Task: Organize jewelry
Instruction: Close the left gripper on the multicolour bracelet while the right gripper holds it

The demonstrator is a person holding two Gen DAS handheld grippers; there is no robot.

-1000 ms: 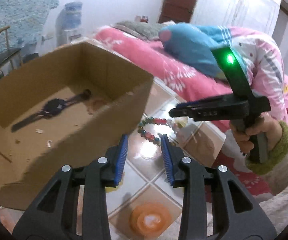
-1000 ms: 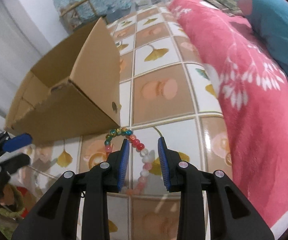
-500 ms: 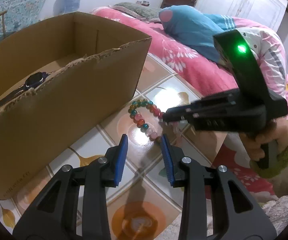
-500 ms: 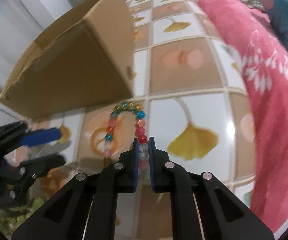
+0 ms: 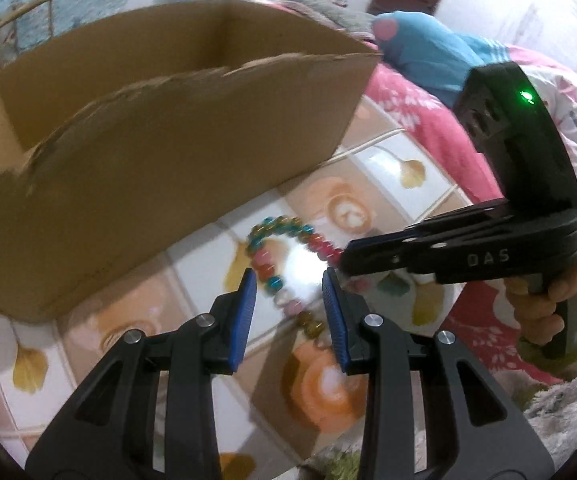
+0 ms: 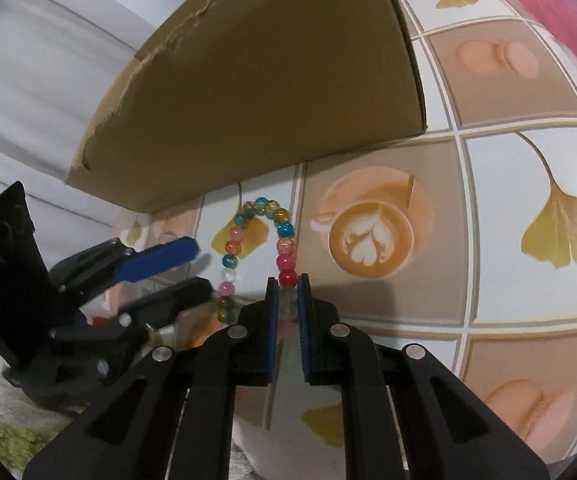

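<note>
The right hand-held gripper [image 6: 287,286] has just pinched the bead bracelet [image 6: 248,236] on the glossy printed tiles [image 6: 528,168] — left hand-held gripper [image 5: 288,286] spread.

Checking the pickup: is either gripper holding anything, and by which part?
The right gripper pinches the bead bracelet on one side strand; the left gripper holds nothing.

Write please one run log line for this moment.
right hand-held gripper: shut on bead bracelet | left hand-held gripper: open, beside bracelet | bracelet: on tiled floor by cardboard box
</note>
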